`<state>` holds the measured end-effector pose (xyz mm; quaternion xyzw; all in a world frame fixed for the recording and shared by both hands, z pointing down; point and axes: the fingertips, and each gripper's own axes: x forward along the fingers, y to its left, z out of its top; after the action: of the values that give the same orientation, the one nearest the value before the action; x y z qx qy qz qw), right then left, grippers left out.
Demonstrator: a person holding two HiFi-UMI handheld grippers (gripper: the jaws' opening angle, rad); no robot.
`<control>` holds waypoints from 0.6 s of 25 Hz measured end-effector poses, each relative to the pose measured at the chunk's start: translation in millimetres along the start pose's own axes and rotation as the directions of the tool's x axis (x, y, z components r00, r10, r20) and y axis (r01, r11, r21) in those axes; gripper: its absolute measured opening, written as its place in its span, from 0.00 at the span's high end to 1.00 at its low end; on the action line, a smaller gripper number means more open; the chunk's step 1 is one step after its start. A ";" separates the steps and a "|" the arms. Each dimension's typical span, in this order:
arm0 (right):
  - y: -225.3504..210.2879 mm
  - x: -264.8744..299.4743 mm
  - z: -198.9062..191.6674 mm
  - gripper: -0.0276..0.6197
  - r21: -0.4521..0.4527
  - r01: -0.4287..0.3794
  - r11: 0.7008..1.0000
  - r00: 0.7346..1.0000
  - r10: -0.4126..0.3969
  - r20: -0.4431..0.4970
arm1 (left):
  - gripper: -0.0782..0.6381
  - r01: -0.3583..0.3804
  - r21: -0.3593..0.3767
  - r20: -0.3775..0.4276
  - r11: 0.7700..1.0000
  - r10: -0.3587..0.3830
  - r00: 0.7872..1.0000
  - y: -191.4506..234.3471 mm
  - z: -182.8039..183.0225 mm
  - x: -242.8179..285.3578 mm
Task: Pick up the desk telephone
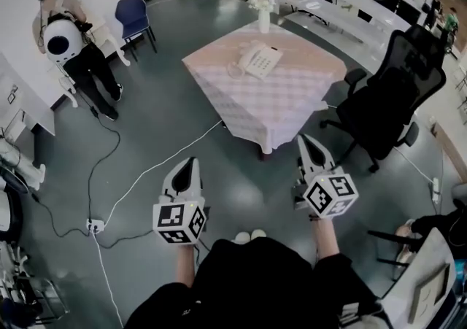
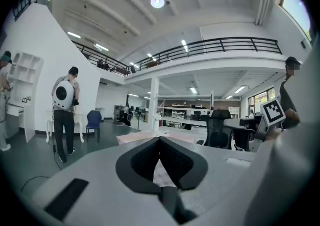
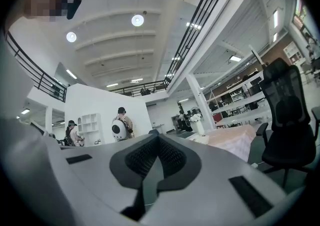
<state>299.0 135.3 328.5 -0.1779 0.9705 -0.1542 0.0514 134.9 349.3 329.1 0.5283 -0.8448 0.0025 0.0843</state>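
Far left: a person with a white pack (image 1: 64, 41) stands by the wall, with a blue chair (image 1: 135, 17) close by.

Left gripper (image 1: 190, 167): held low over the grey floor, jaws pressed together, nothing between them.

Centre: the desk telephone (image 1: 260, 60) lies on the pink-checked table (image 1: 292, 101), well apart from both grippers. A white vase (image 1: 263, 15) stands at the table's far corner, behind the phone.

Right gripper (image 1: 307, 146): jaws also closed and empty, aimed roughly toward the table.

Right: a black office chair (image 1: 398, 87) sits beside the table.

Progress, as judged: nothing done yet. The approach, opening the jaws, the grasp and the lift all remain.
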 end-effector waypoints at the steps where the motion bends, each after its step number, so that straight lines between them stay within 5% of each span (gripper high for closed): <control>1: -0.1 2.1 -0.7 0.97 0.004 -0.004 1.000 1.000 0.004 -0.001 | 0.89 -0.011 0.001 -0.001 1.000 0.011 1.000 2.0 -0.7 0.2; 15: -16.6 17.7 -17.3 0.97 0.037 -0.031 0.999 0.999 0.033 -0.035 | 0.89 -0.074 -0.037 -0.017 0.997 0.073 0.997 5.6 -13.3 11.2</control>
<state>285.3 119.0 349.4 -0.1586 0.9710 -0.1742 0.0396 127.0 343.0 344.3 0.4951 -0.8630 -0.0061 0.1005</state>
